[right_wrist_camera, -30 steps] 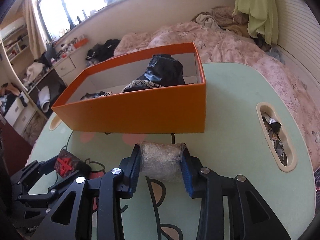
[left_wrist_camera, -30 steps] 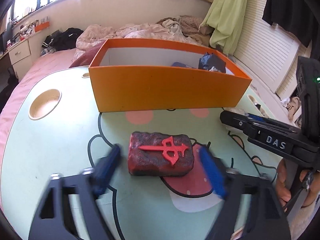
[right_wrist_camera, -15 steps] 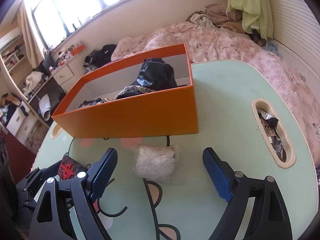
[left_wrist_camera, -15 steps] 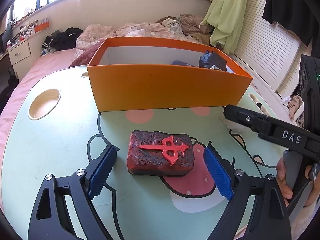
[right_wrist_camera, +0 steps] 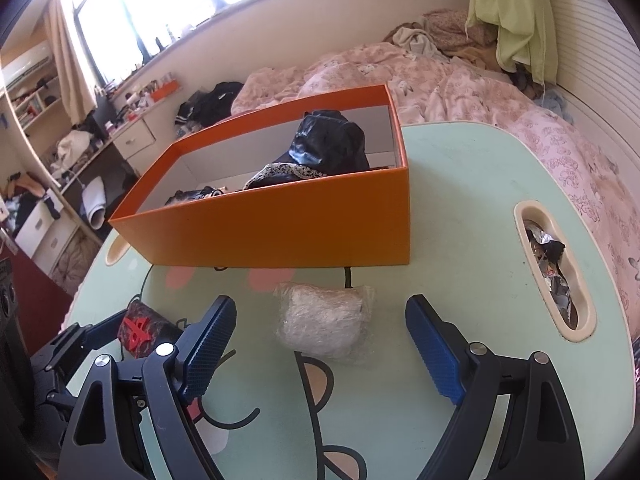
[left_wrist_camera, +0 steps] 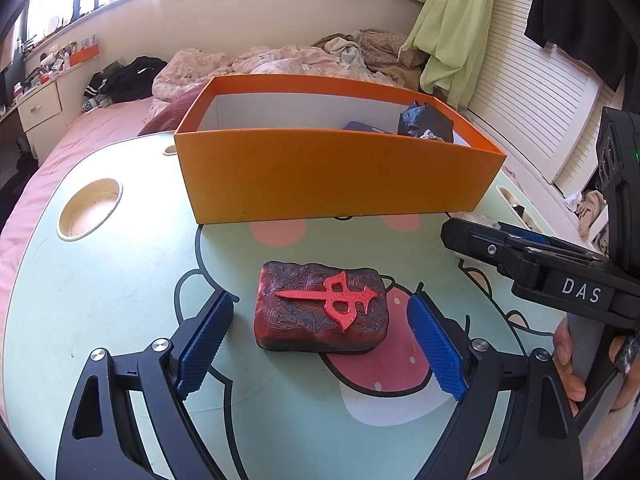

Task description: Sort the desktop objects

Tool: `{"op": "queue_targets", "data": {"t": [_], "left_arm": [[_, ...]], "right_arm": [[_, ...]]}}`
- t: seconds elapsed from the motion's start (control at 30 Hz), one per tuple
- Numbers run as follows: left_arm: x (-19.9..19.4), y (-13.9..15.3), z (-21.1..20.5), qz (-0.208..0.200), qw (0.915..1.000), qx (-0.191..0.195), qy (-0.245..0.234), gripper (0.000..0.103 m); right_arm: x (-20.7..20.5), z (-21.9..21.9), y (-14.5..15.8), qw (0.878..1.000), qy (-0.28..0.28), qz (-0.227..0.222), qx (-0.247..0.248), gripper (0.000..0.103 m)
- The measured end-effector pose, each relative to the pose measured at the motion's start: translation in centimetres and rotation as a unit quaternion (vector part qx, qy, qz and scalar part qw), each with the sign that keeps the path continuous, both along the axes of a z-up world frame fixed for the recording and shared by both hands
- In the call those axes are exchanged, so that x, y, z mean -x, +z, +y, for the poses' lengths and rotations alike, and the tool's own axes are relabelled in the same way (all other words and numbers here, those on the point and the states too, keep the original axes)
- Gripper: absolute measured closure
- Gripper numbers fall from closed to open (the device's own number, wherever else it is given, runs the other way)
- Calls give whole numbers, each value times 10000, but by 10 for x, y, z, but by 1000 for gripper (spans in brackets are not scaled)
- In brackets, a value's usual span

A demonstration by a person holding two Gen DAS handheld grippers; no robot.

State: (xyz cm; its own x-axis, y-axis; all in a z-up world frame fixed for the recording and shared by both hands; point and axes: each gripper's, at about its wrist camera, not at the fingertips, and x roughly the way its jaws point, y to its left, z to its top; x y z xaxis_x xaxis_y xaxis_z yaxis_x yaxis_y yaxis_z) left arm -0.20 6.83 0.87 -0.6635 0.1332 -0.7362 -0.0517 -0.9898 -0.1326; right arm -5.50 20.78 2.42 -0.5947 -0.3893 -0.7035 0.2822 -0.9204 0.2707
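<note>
Pale green tabletop [right_wrist_camera: 460, 208] with a cartoon face printed on it fills the near ground of both wrist views. Nearest the right gripper [right_wrist_camera: 320, 354] lies a white wrapped bundle [right_wrist_camera: 326, 322], flat on the table between wide-spread blue pads that no longer touch it; a second ago those pads were squeezing it, so it has been let go short of the box and, by my reading, remains unsorted. The left gripper [left_wrist_camera: 320, 346] stands just as wide around a red and black block [left_wrist_camera: 322, 310] with a raised red symbol, pads clear on both sides, as it did a second ago. A hand [left_wrist_camera: 576, 364] grips the right tool's handle at the edge of the left view.

Just behind both things sits the orange box [right_wrist_camera: 304, 224], already holding a black crumpled bag [right_wrist_camera: 328, 144] and other dark items. Past the table, a bed with pink bedding [right_wrist_camera: 440, 80], a green cloth [right_wrist_camera: 516, 16] hanging by the wall, and bright windows [right_wrist_camera: 160, 4] over a cluttered shelf.
</note>
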Motion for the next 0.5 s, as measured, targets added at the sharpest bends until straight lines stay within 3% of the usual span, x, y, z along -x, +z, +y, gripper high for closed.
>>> {"op": "queue_targets", "data": {"t": [0.1,0.17,0.2,0.23,0.33,0.5], "left_arm": [[0,0,0,11,10000,8,-2,15],[-1,1,0,62,10000,10,-14,26],[-2,1,1,96,9999,47,-18,39],[-3,2,3,118,9999,88,-37,42],[-6,3,9,179,9994,83,-273,42],[-10,9,3,330,9991,-85,-235,42]], "right_arm": [[0,-1,-1,10000,6,38,-32,37],[-1,-4,-2,9999,62,65,-75,51],[-2,-5,-2,9999,96,73,-91,61],[-2,-6,-3,9998,123,75,-104,70],[-4,-6,-3,9998,147,104,-62,70],[-13,-3,4,9990,174,396,74,70]]}}
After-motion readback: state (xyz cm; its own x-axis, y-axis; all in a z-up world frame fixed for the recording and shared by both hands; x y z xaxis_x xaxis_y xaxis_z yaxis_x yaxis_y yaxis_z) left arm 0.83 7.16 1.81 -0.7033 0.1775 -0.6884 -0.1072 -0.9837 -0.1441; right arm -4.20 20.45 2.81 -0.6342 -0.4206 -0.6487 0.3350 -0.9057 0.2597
